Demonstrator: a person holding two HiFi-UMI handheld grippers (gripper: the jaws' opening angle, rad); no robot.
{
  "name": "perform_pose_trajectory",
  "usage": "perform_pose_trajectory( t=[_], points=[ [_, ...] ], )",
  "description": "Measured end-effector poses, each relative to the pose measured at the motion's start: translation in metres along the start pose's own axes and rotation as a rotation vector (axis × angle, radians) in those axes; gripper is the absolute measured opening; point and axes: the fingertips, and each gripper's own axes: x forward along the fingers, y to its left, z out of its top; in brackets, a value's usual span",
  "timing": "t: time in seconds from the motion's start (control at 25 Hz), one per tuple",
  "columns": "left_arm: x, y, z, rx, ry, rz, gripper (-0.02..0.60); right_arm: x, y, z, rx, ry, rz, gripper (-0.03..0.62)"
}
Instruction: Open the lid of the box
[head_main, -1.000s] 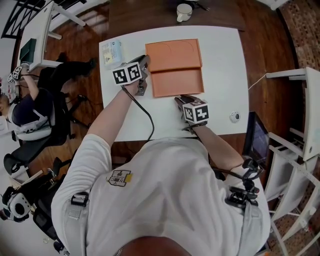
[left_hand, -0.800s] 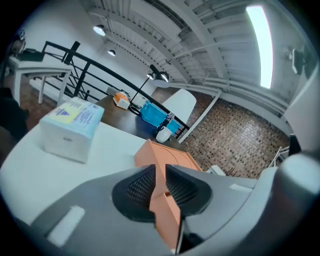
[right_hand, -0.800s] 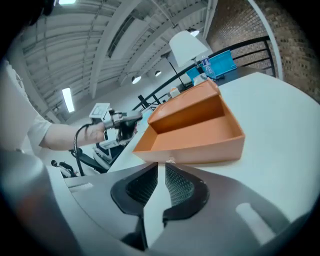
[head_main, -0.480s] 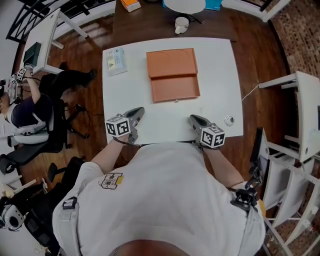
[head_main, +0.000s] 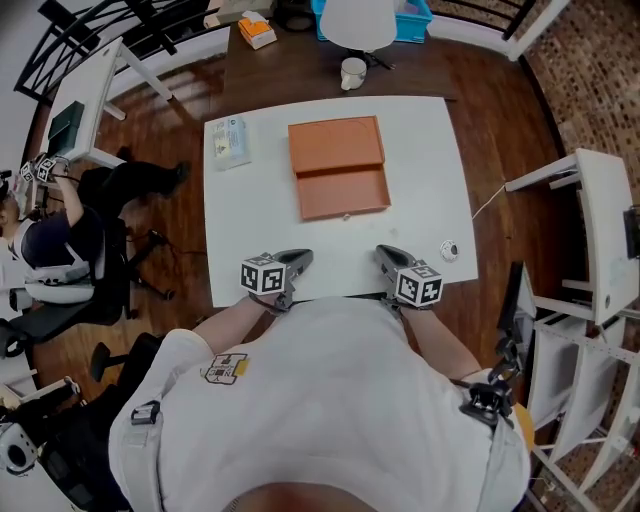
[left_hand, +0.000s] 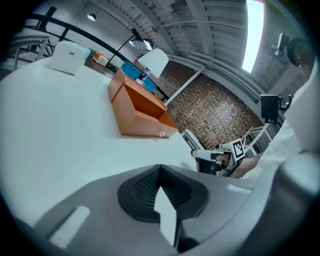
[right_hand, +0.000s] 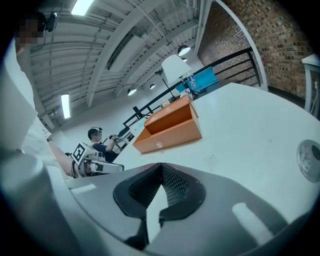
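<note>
Grey jaws of the left gripper (head_main: 300, 258) and the right gripper (head_main: 383, 252) are pressed together, nothing between them. Both sit at the white table's (head_main: 430, 160) near edge, the left aimed toward 2 o'clock, the right toward 11. The orange box (head_main: 343, 192) lies at 12 o'clock, well apart, its lid (head_main: 335, 145) open. At its 10 o'clock lies a packet (head_main: 229, 140), print too small to read.

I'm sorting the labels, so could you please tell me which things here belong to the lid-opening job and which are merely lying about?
Job: orange box, lid open; left gripper; right gripper.
Lying about: packet; small round object; mug.
</note>
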Motion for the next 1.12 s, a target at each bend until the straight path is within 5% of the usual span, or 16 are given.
perform_pose_trajectory(
  t=[1.12],
  points=[
    [-0.003, 0.004, 0.011, -0.022, -0.069, 0.026, 0.000, -0.003, 0.000, 0.003, -0.033, -0.014, -0.006, -0.002]
  ],
)
